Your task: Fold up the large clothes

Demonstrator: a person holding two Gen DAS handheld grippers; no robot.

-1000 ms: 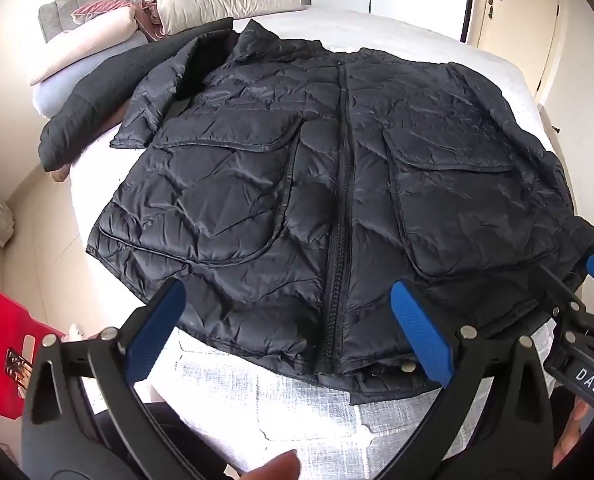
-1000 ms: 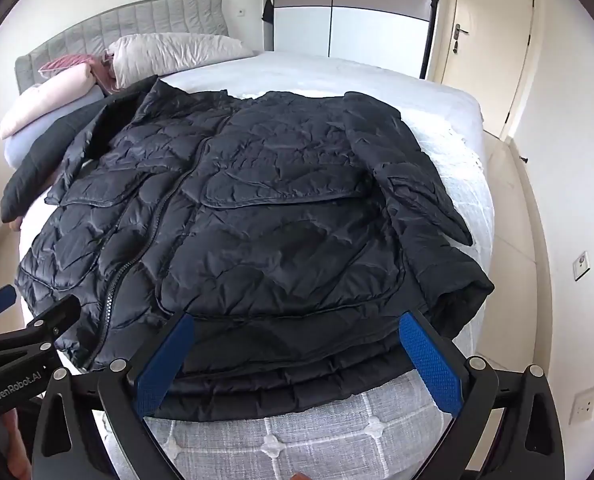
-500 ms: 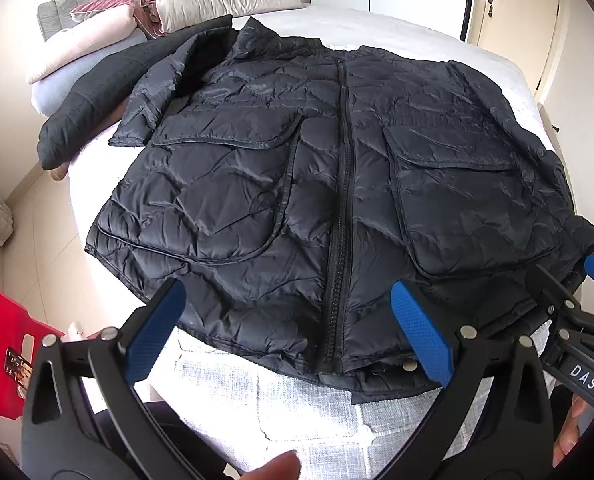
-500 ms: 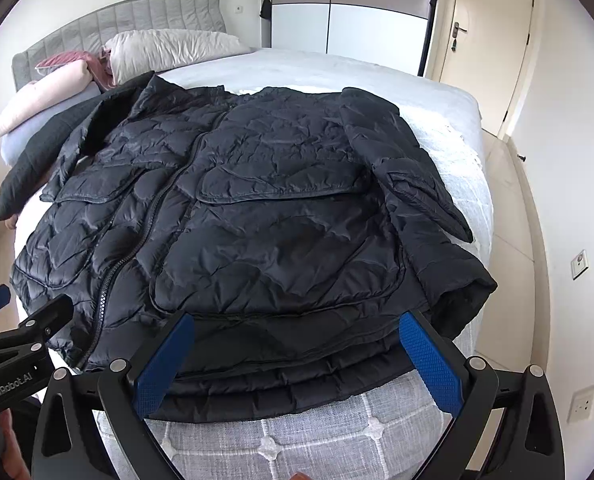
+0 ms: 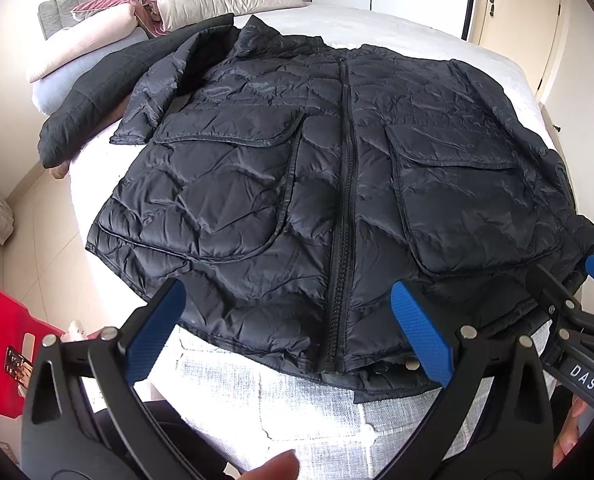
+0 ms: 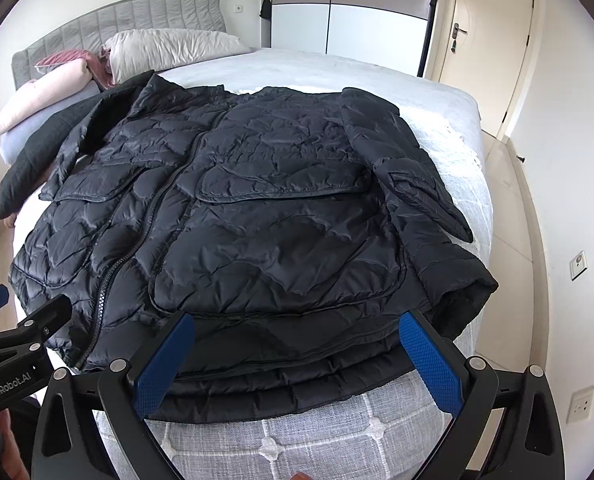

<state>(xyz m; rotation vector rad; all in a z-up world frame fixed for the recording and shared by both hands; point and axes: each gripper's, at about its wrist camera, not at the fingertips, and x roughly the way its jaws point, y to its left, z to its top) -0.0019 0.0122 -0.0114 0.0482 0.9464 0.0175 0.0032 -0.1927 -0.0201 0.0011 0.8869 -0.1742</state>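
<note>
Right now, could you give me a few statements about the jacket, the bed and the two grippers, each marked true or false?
1. The black jacket lies front up on the bed with its zipper closed. True.
2. The left gripper is clamped on the hem. False: it is open and holds nothing.
3. The right gripper is open near the hem. True.
4. The pillows lie on top of the jacket. False: they sit by the headboard.
</note>
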